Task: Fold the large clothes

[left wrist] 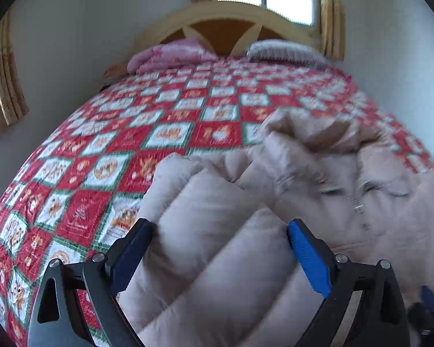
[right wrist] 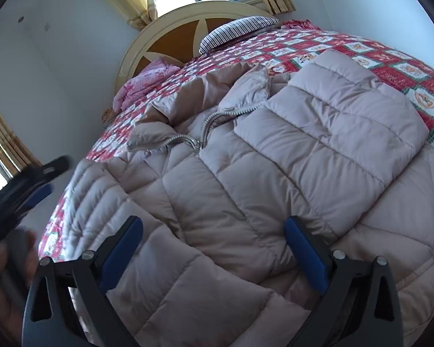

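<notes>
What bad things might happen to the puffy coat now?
The puffer jacket lies near the edge of the bed, so it may slide off. The open zipper could catch a finger of either gripper. The left gripper is open around a thick sleeve, which might slip out; the right gripper is open too.

jacket collar (left wrist: 309, 144) blurred, hand (right wrist: 11, 274) cut off
</notes>
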### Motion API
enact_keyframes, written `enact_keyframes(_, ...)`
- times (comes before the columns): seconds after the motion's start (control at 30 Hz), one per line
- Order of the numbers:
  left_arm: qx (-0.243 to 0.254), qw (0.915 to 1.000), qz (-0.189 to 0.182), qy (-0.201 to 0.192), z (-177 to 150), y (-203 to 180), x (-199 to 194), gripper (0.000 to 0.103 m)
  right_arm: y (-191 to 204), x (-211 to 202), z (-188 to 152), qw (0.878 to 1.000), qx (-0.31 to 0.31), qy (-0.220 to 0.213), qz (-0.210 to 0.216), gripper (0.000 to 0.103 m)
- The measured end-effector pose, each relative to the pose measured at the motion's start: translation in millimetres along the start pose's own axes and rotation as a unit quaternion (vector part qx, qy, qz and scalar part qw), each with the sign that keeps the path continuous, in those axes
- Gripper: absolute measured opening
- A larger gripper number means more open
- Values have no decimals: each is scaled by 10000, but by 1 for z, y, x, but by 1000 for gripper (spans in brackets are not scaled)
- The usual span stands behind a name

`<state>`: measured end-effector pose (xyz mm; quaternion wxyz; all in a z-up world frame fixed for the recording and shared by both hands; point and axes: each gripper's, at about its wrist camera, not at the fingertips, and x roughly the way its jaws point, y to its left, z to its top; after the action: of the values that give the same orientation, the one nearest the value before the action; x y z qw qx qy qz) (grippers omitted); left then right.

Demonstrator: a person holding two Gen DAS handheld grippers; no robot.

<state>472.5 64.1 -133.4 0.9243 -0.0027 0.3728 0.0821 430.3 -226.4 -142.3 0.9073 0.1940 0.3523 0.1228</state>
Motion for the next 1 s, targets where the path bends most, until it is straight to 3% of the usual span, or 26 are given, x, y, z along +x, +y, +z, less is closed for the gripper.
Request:
enact_keyframes(0.07,-153,9993,180,299,-8,9,24,95,-6,3,-3,10000,38,11,-49,101)
enact_keyframes(0.27,-720,9946,-228,715,-22,24,49,102,-9,8,-7,9998,-17,84,-164,102)
enact_keyframes(0.6,-691,9952,-174,671,-25,20,47,102,13,18,-4,9911,-681,475,-1038,101)
enact_keyframes(0.67,-704,9951,-192,673,-24,22,49,102,27,-5,4,9884,-935,138,-1185,101)
enact_keyframes(0.73,-715,9950,-211,662,-23,23,50,102,48,-33,12,9879,-1194,-370,-917,101)
enact_keyframes(0.8,-750,9947,-250,663,-23,25,50,102,65,-49,13,9895,-1332,-535,-173,102)
enact_keyframes(0.9,-789,9943,-295,657,-23,26,50,102,77,-35,1,9837,-1556,-65,899,97)
enact_keyframes(1.0,-817,9939,-321,660,-22,27,50,102,69,-3,-17,9817,-1749,408,627,81)
